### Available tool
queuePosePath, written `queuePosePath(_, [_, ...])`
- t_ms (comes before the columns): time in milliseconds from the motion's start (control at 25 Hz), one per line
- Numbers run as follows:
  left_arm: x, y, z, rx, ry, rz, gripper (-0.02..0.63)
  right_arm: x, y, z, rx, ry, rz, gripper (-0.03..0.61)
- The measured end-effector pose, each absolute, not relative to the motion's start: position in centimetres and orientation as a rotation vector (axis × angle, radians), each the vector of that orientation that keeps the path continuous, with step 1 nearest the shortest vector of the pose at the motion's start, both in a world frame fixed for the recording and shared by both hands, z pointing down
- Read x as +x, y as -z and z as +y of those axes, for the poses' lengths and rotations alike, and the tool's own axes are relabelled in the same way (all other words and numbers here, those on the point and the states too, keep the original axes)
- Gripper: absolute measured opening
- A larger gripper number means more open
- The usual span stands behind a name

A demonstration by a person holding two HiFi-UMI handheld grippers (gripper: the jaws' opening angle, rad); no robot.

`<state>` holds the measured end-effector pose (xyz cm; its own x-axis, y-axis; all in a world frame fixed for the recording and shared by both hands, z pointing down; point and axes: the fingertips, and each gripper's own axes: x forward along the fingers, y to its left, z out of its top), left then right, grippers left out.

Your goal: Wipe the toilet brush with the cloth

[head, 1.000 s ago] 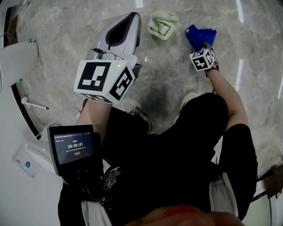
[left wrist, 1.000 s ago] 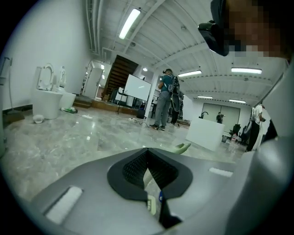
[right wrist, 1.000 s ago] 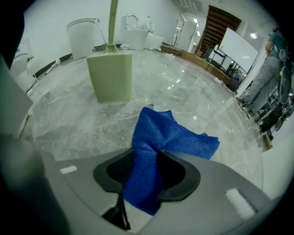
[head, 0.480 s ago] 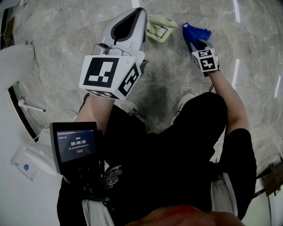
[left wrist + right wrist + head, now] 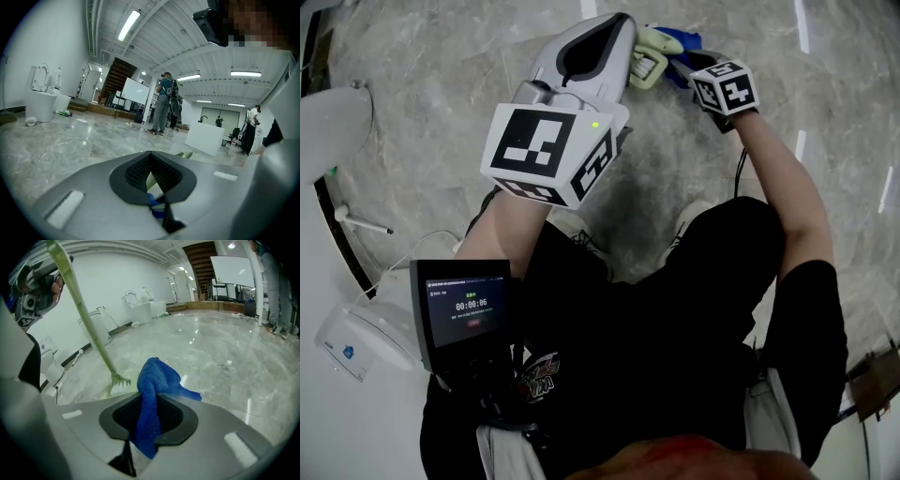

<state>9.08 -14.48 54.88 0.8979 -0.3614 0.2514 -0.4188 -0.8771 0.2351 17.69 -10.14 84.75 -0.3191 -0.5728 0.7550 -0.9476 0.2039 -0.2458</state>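
Toilet brush [image 5: 85, 311], seemingly light and stiff: I am clamping its handle with left gripper [image 5: 151, 180], pinching limp blue cloth [image 5: 157, 379] with right gripper [image 5: 148, 417].

Glossy marble floor [image 5: 412, 103] everywhere, a couple of white toilets [image 5: 41, 96] stood by the wall, and somebody [image 5: 164, 105] was standing near a whiteboard [image 5: 132, 95] way in the back.

Large open test hall: marble floor [image 5: 70, 140], toilets [image 5: 41, 104] along a white wall [image 5: 28, 42], ceiling strip lights [image 5: 129, 24], whiteboard [image 5: 132, 96].
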Motion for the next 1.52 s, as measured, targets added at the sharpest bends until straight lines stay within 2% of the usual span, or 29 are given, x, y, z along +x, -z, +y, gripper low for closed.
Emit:
queuePosePath(400, [8.9, -55.6, -14.9, 2.751, -0.324, -0.573, 0.000, 15.3, -80.6, -9.7, 1.318, -1.002, -2.197, 0.094])
queuePosePath(680, [8.7, -55.6, -14.9, 2.750, -0.328, -0.569, 0.000, 11.3, -72.7, -7.6, 1.205, -0.960, -2.490, 0.094])
queuePosePath(960, [8.3, -55.7, -15.0, 2.746, -0.327, -0.569, 0.000, 5.6, -66.8, -4.7, 0.880, -0.943, -2.736, 0.094])
queuePosePath(1200, [8.6, -55.5, -15.2, 2.745, -0.333, -0.571, 0.000, 4.0, -75.4, -4.6, 0.854, -1.043, -2.543, 0.094])
queuePosePath(1400, [8.5, -55.4, -15.3, 2.750, -0.339, -0.575, 0.000, 3.1, -83.4, -4.0, 0.849, -0.757, -2.293, 0.094])
queuePosePath(1520, [8.4, -55.5, -15.2, 2.760, -0.344, -0.575, 0.000, 3.3, -84.8, -4.3, 0.860, -0.762, -2.251, 0.094])
